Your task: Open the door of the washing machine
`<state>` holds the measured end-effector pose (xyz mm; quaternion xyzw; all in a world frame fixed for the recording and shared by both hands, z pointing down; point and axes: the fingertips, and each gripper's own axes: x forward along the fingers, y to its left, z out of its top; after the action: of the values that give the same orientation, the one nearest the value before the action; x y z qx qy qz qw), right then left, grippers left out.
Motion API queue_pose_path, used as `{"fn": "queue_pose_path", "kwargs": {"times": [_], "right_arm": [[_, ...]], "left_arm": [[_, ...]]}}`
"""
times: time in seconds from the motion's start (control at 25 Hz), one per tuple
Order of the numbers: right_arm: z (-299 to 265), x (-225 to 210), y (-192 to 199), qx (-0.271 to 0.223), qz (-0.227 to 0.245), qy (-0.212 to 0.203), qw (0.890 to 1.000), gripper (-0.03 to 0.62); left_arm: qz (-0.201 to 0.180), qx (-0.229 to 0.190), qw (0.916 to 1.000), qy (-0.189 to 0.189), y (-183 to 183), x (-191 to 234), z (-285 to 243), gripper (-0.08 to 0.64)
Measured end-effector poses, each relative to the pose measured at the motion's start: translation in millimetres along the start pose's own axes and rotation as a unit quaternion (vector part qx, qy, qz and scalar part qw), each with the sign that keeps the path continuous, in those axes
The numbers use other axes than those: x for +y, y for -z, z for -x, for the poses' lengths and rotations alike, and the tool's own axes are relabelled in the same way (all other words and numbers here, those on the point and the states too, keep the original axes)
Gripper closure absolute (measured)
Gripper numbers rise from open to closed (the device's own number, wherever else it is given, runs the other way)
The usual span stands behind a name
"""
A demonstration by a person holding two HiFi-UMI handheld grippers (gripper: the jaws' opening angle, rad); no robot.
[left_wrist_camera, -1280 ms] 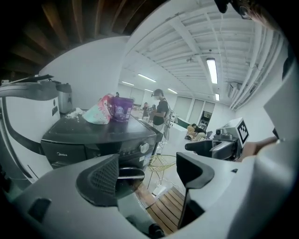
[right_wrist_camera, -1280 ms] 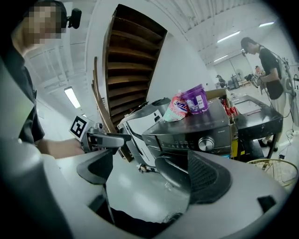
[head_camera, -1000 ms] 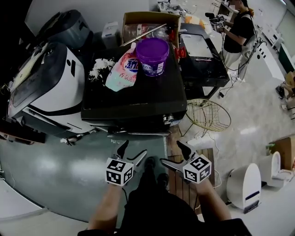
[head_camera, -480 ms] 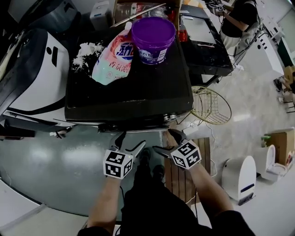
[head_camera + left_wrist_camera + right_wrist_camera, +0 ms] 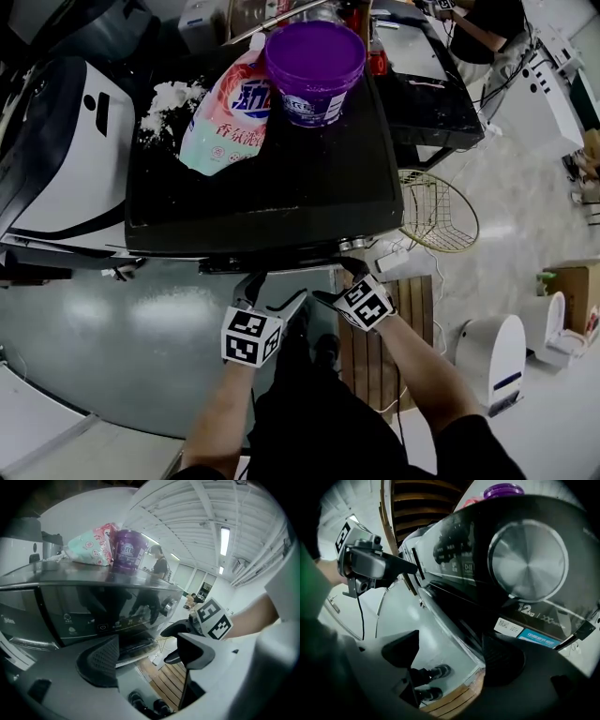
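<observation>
The black washing machine (image 5: 262, 192) stands in front of me; its front face is hidden under its top in the head view. My left gripper (image 5: 272, 292) is open just below the front edge, facing the control panel (image 5: 93, 616). My right gripper (image 5: 336, 281) is beside it at the front right corner, open, and its jaws have just been closing with nothing pressed between them. In the right gripper view (image 5: 452, 660) the round dial (image 5: 528, 559) is close above, and the door's curved rim (image 5: 440, 616) runs down between the jaws. Neither gripper holds anything.
A detergent bag (image 5: 225, 108) and a purple bucket (image 5: 314, 61) sit on the machine's top. A white appliance (image 5: 66, 141) stands to the left, a wire basket (image 5: 436, 216) and wooden slats (image 5: 394, 309) to the right. A person (image 5: 487, 23) stands behind.
Both grippers have moved down and in toward the machine's front edge. The right one has turned and come further, and its jaws stand narrower. The machine now fills more of the head view.
</observation>
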<state>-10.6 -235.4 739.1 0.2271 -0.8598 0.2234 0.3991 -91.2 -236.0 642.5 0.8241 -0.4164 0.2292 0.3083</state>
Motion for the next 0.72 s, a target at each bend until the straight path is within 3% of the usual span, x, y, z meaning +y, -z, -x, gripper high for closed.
{"fn": "queue_pose_path", "kwargs": {"times": [0.16, 0.56, 0.72], "right_arm": [[-16.5, -2.9, 11.6, 0.023, 0.007, -0.007, 1.000, 0.185], [-44.4, -21.7, 22.9, 0.058, 0.044, 0.019, 0.997, 0.256], [-50.9, -28.1, 25.2, 0.077, 0.072, 0.048, 0.993, 0.330]], "left_arm": [[0.013, 0.005, 0.9999, -0.001, 13.2, -0.3, -5.5, 0.152], [0.039, -0.004, 0.9991, -0.014, 23.3, 13.8, -11.8, 0.152], [0.044, -0.003, 0.9989, -0.017, 27.3, 17.6, -6.5, 0.152]]}}
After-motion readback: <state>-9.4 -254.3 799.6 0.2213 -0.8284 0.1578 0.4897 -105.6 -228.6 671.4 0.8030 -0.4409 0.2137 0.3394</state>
